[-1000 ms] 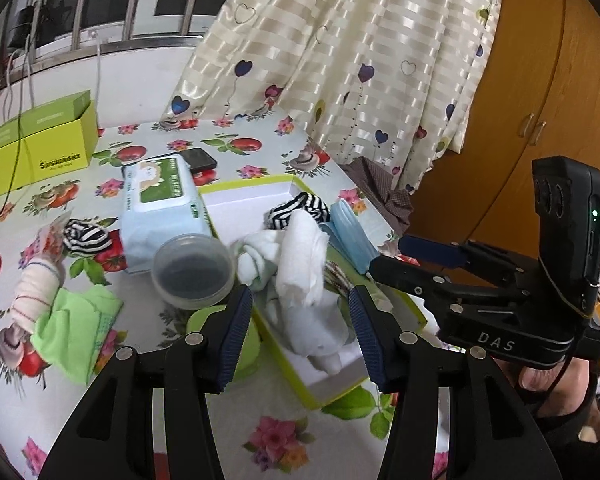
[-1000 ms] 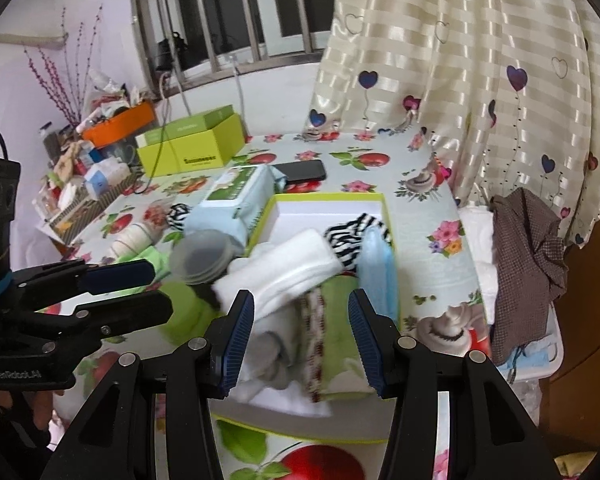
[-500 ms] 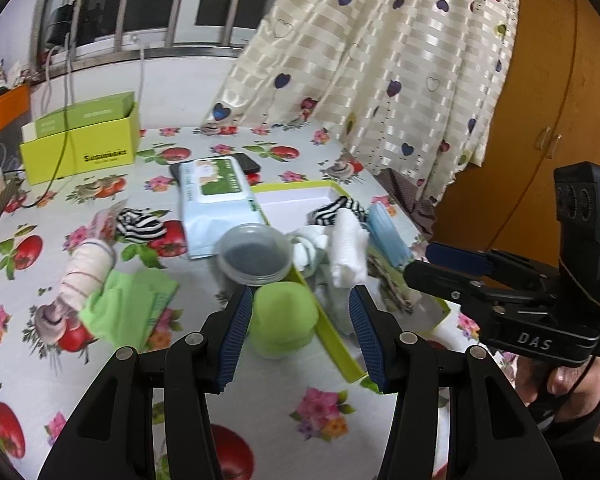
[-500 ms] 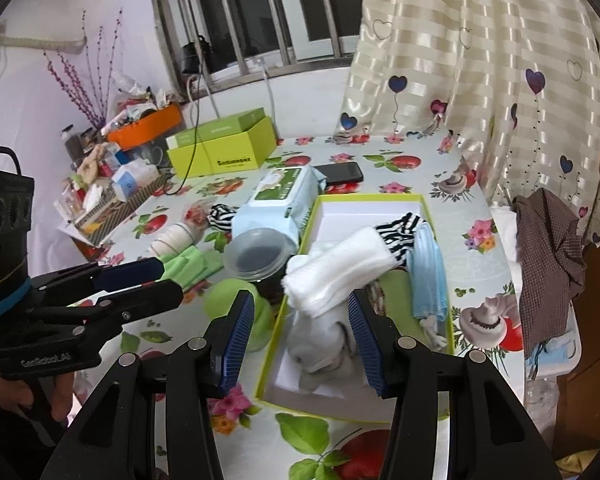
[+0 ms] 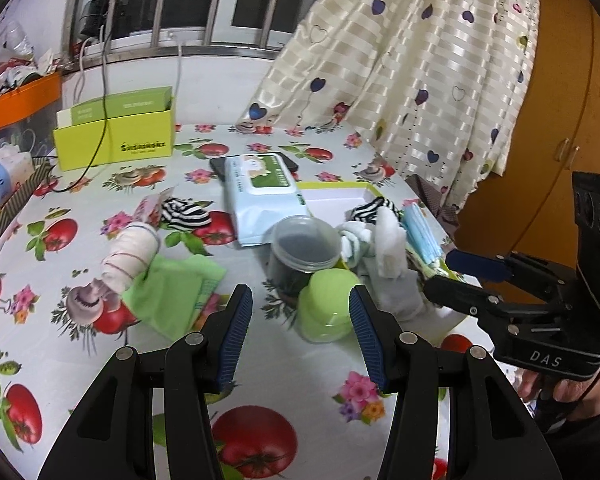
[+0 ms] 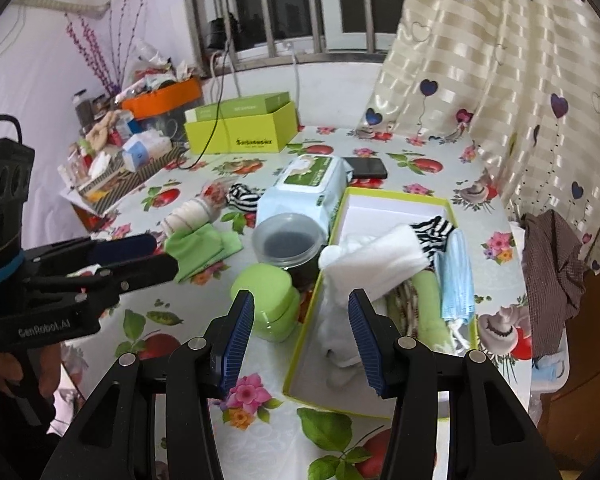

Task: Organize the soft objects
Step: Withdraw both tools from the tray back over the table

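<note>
tray (image 6: 342,216): a shallow green-rimmed box on the table (image 6: 420,168), the likely home for soft things; its far end is bare, its near end is heaped
white roll (image 6: 374,258): lies on top of the heap in the tray, long axis slanting from near-left to far-right in the right wrist view, one end over the tray's left rim
mask (image 6: 456,276): blue, along the tray's right wall, long axis running near to far
striped sock in tray (image 6: 434,232): tucked behind the white roll
green cloth (image 5: 172,296): flat on the table, well left of the tray, not yet sorted, I judge
bound roll (image 5: 130,254): pale, beside the green cloth, long axis pointing away and to the right in the left wrist view
loose striped sock (image 5: 184,214): on the table behind the bound roll
jar (image 5: 304,246), green cup (image 5: 328,304): hard things just beside the tray's left rim, between it and the loose cloths
left gripper (image 5: 300,332): jaws wide, nothing between them, over bare table before the cup
right gripper (image 6: 300,334): jaws wide and empty, straddling the tray's left rim, facing the heap
</note>
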Available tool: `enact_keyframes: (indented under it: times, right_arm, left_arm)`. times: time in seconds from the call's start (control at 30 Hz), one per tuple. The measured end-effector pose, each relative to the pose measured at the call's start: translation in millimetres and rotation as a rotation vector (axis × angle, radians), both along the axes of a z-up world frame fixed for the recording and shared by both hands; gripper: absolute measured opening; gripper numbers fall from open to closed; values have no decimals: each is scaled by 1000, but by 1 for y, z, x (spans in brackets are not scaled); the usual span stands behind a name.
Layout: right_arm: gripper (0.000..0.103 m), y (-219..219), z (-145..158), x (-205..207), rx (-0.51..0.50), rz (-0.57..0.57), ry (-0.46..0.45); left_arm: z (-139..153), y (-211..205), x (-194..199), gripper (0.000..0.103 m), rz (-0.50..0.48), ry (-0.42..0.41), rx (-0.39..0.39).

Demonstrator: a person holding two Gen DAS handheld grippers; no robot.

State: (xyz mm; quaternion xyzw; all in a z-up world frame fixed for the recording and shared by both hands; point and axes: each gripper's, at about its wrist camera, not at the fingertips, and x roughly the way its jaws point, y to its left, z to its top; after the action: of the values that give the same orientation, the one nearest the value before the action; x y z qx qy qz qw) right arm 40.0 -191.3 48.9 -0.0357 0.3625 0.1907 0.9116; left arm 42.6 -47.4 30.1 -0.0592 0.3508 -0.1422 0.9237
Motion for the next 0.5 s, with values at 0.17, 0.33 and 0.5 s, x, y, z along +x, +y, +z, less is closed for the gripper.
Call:
enact_keyframes:
  times: [0.17, 0.33, 0.5]
  right_arm:
    - [49, 8, 1, -3, 4, 32, -1]
    - [49, 11, 0, 0, 1, 20, 10]
    - [49, 11, 0, 2, 3, 22, 13]
  left_arm:
    - [-3, 15, -1, 52, 28, 4, -5]
    - [-6, 29, -2, 52, 61, 11, -13]
    - [-10, 42, -1, 52, 89, 21, -17]
